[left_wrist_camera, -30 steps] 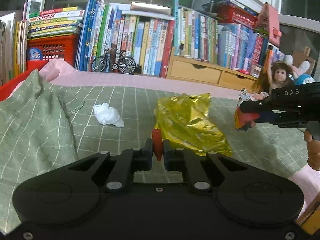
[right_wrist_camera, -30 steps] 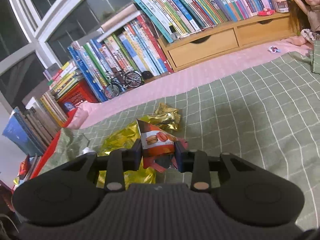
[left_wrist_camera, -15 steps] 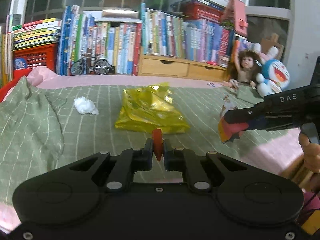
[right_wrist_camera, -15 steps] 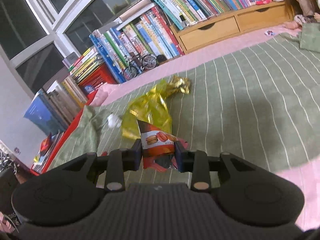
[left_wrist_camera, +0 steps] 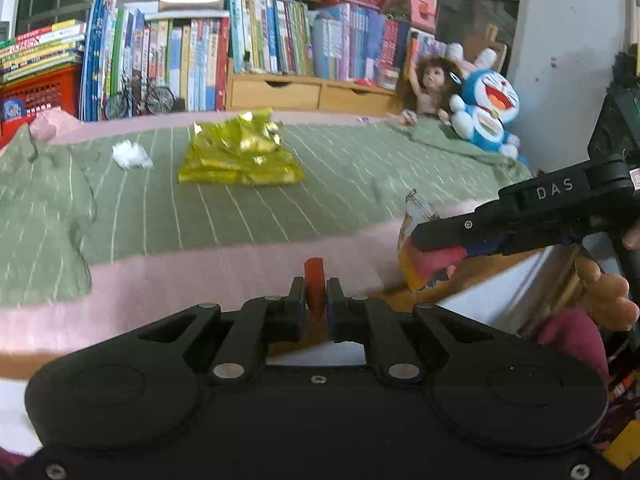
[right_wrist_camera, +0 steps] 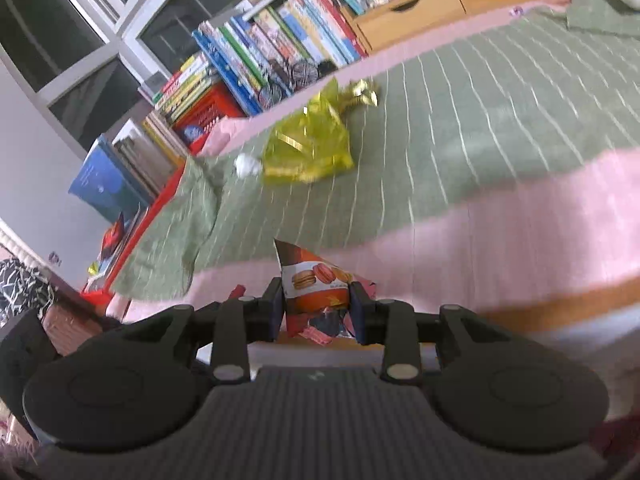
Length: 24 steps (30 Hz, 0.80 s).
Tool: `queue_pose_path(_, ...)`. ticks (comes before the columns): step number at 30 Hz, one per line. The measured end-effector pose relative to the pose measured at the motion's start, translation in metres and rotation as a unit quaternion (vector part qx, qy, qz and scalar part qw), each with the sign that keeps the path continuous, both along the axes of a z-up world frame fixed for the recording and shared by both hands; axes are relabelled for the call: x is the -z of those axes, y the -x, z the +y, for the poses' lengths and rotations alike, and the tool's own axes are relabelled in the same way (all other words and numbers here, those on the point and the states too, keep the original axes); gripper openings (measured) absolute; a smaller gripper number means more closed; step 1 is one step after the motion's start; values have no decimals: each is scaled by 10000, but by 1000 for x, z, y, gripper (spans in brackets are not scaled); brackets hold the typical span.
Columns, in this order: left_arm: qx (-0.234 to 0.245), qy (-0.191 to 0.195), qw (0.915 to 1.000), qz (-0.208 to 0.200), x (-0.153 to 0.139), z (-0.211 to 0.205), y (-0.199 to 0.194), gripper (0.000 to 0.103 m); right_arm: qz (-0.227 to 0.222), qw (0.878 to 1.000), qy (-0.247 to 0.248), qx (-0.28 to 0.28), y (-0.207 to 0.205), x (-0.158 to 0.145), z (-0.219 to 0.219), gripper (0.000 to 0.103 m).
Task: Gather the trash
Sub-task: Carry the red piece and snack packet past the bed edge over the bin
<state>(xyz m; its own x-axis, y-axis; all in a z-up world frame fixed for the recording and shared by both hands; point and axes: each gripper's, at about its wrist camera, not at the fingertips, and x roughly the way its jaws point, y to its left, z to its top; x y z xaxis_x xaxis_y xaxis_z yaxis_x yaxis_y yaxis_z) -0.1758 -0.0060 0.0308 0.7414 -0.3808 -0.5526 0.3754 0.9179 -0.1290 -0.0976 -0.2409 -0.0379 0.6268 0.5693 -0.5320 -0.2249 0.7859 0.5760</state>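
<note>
A small red scrap of wrapper (left_wrist_camera: 315,282) is pinched between the closed jaws of the left gripper (left_wrist_camera: 315,300), and an orange macaron-printed snack packet (right_wrist_camera: 314,286) is clamped in the right gripper (right_wrist_camera: 316,304). Ahead of both, a crumpled yellow foil bag (left_wrist_camera: 240,156) and a white tissue wad (left_wrist_camera: 130,155) are seen on the green checked blanket (left_wrist_camera: 340,184).

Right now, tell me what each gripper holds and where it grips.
Left gripper: a small red scrap, pinched at its lower end. Right gripper: a snack wrapper, squeezed across its middle.
</note>
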Motion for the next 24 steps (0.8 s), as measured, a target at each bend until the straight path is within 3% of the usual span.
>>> queue_pose_path(13, 196, -215, 9985, 475, 34, -9, 32, 10, 522, 9986, -53, -20, 40, 34, 1, 38)
queue_pose_path(24, -63, -281, 9885, 1484, 100, -7, 9, 10, 1475, 9881, 11, 429, 35, 100, 4, 39)
